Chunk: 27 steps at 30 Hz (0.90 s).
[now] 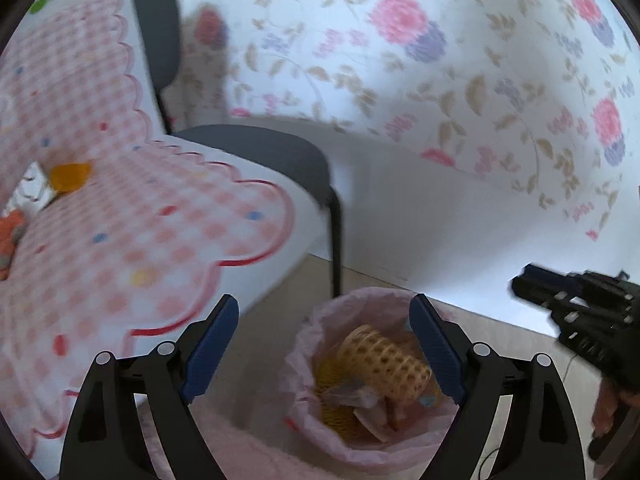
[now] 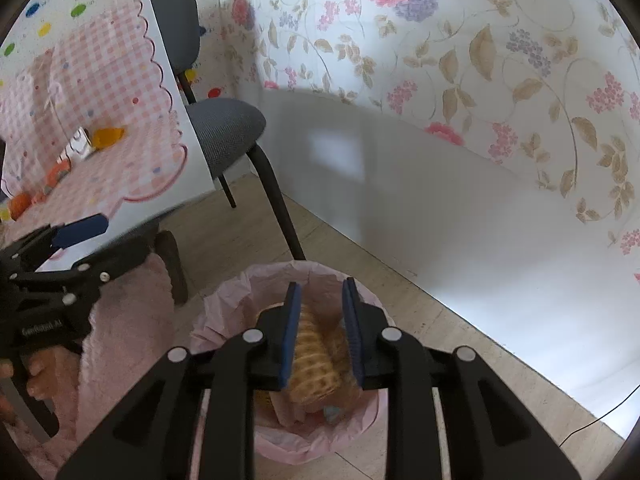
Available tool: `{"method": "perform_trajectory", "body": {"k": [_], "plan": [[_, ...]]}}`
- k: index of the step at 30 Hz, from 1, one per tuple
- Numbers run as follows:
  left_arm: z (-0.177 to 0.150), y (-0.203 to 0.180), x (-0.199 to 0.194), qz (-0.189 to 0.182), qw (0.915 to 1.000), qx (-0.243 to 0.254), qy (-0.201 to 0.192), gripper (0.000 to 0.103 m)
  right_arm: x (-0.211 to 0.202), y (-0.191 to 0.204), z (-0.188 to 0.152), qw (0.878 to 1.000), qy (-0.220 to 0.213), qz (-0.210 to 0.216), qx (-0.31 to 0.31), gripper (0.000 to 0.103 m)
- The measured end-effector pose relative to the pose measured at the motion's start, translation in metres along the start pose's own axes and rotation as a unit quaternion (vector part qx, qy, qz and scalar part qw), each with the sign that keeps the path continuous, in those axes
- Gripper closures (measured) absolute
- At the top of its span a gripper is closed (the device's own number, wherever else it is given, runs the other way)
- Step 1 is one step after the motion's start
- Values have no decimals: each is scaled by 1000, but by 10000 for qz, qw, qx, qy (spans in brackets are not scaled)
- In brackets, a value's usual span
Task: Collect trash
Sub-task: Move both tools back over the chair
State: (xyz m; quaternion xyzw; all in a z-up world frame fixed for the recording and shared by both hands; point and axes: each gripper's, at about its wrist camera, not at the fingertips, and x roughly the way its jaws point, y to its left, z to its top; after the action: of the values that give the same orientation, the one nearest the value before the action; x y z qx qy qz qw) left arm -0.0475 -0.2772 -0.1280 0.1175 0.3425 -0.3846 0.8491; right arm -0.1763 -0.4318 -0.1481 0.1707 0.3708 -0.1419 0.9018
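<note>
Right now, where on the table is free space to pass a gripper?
Free: the checkered cloth between the orange wrapper and the table edge nearest the chair. Crowded: the far left, where orange scraps and a white packet lie.

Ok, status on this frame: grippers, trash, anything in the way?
Left gripper open, empty, above bin. Right gripper part open over bin, empty. Foam net in bin; orange scraps remain on table. Nothing in the way.
</note>
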Motion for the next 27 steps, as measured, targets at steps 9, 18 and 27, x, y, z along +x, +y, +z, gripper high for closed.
{"method": "perform_trajectory", "body": {"k": [9,18,27], "plan": [[-1,72,-55,645,9961,-587,-127,16,-34,58,64,9933,-658,842,-441,82],[-6,182,-105,1761,9739,-1412,-242,16,-9,168,114,9762,-583,1782,-1089,82],[3,284,-120,2542,9459,-2004,-210,16,49,255,151,9596,-243,2368,-1496,67]]}}
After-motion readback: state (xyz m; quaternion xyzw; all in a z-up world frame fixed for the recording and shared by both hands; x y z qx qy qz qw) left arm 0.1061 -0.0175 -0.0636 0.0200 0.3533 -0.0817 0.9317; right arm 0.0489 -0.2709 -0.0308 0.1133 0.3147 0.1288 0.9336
